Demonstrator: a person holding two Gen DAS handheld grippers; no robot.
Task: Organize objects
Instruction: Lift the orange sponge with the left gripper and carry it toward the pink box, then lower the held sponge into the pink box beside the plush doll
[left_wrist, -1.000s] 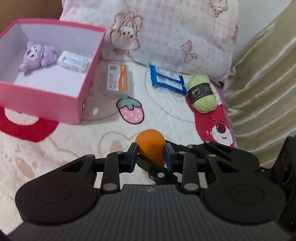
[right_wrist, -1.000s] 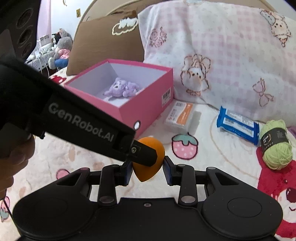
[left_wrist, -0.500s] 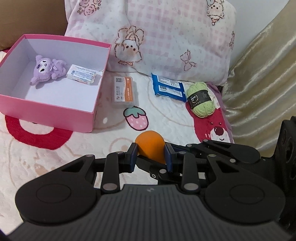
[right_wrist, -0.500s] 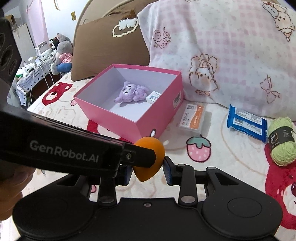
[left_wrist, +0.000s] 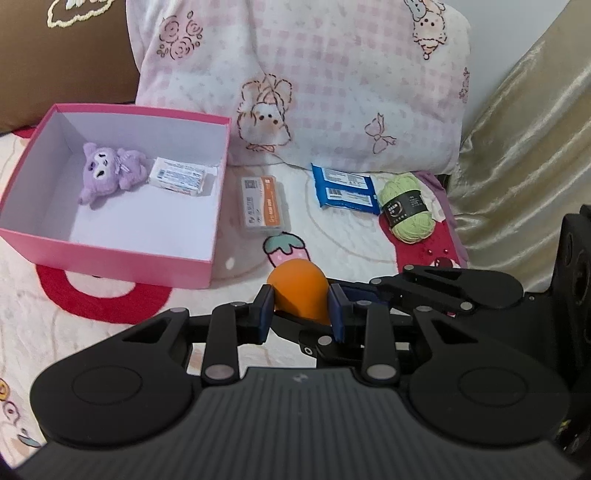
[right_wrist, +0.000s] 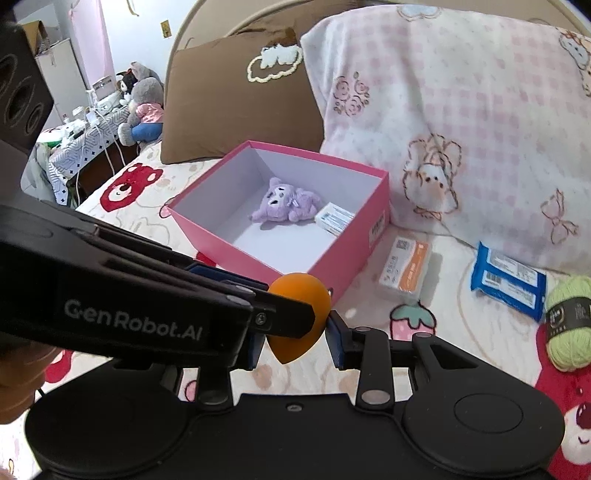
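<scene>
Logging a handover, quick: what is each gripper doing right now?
Left gripper: shut on the orange sponge.
Right gripper: jaws flank the same sponge; whether they are clamped cannot be told.

Both grippers rise and pull back from the pink box (left_wrist: 122, 254), carrying the orange sponge (left_wrist: 299, 291) with them. In the left wrist view the box, a second ago cut off at the frame's left edge, now sits whole and further away, with the brown pillow (left_wrist: 62, 55) showing behind it. In the right wrist view the box (right_wrist: 291, 254) drops lower and shows more of its floor. The left gripper (right_wrist: 284, 325) now crosses that view more nearly level.
</scene>
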